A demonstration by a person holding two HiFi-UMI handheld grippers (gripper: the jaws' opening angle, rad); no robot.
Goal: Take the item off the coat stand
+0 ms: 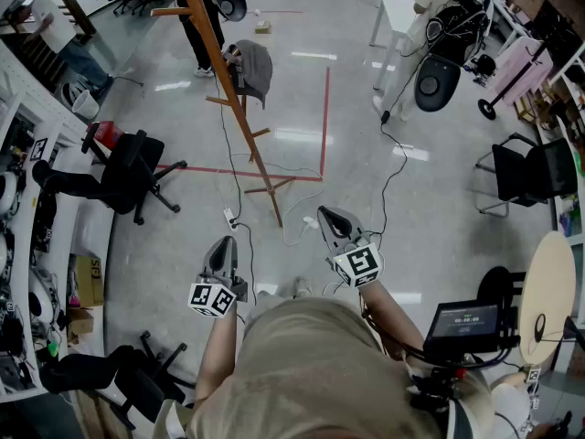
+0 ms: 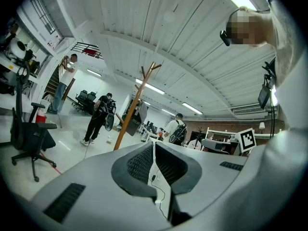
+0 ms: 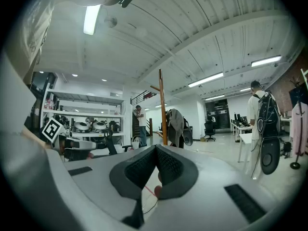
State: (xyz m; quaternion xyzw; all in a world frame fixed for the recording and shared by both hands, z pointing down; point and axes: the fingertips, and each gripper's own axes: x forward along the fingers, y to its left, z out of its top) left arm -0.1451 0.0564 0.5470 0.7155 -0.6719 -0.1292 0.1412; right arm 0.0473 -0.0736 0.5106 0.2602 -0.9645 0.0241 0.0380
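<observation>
A tall wooden coat stand (image 1: 230, 94) leans across the head view, on the floor ahead of me. A grey garment (image 1: 255, 68) hangs on one of its pegs. Both grippers are held low in front of my body, well short of the stand. My left gripper (image 1: 222, 248) is shut with nothing in it, and so is my right gripper (image 1: 327, 216). In the left gripper view the stand (image 2: 131, 110) rises beyond the closed jaws (image 2: 154, 144). In the right gripper view the garment (image 3: 176, 124) hangs beside the pole (image 3: 162, 105), far past the closed jaws (image 3: 155, 148).
A black office chair (image 1: 131, 174) stands left of the stand. A power strip and cables (image 1: 232, 219) lie on the floor between me and its base. Red tape lines (image 1: 324, 117) mark the floor. People stand behind the stand and at a white table (image 1: 398, 12). A black chair (image 1: 532, 174) is at the right.
</observation>
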